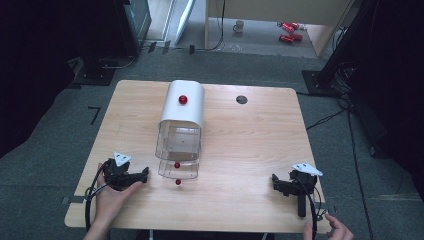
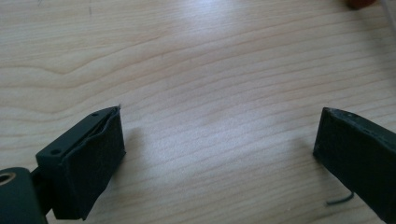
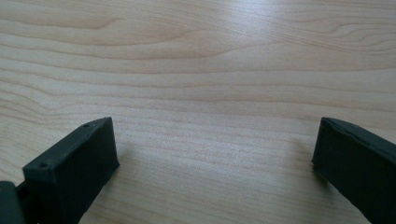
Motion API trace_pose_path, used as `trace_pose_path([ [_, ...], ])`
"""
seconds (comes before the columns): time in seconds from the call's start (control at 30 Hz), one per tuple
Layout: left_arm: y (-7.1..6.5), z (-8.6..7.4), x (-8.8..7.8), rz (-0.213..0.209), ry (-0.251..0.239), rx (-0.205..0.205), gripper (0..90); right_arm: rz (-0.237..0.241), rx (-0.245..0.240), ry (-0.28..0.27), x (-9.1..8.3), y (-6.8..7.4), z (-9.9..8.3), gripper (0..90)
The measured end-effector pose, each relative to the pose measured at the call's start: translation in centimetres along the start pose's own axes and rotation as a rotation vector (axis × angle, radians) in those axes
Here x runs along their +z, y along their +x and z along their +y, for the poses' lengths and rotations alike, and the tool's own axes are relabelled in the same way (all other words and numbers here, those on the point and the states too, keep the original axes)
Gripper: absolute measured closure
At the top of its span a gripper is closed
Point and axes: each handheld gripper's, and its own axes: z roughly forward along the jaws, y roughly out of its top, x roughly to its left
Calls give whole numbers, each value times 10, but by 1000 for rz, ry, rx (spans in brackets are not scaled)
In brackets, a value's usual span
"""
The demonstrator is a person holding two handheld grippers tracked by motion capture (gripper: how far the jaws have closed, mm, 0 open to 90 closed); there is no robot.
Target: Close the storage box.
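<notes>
High view: the left gripper lies under a hand near-left on the worktop; the right gripper lies near-right, its hand cut off. A white box stands at centre.

Left gripper view: jaws spread over bare wood, a red blur cut off far right.

Right gripper view: jaws spread, nothing between.

Your left gripper and right gripper are black, each with a pale grey three-cornered plate behind the jaws and a black cable trailing back. Small screw holes dot the blocky jaws.
</notes>
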Motion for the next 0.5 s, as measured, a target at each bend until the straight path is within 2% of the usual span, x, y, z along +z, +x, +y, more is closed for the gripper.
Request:
trace_pose_path([
  [0.1, 1, 1, -5, 16, 44, -18, 31, 0, 0, 0, 0, 0, 0, 0],
  [0.2, 0, -1, -12, 9, 51, -22, 71, 0, 0, 0, 0, 0, 0, 0],
  [0.33, -3, -1, -27, -11, 2, -34, 71, 0, 0, 0, 0, 0, 0, 0],
  [0.5, -12, -2, -48, -34, -52, -25, 72, 0, 0, 0, 0, 0, 0, 0],
])
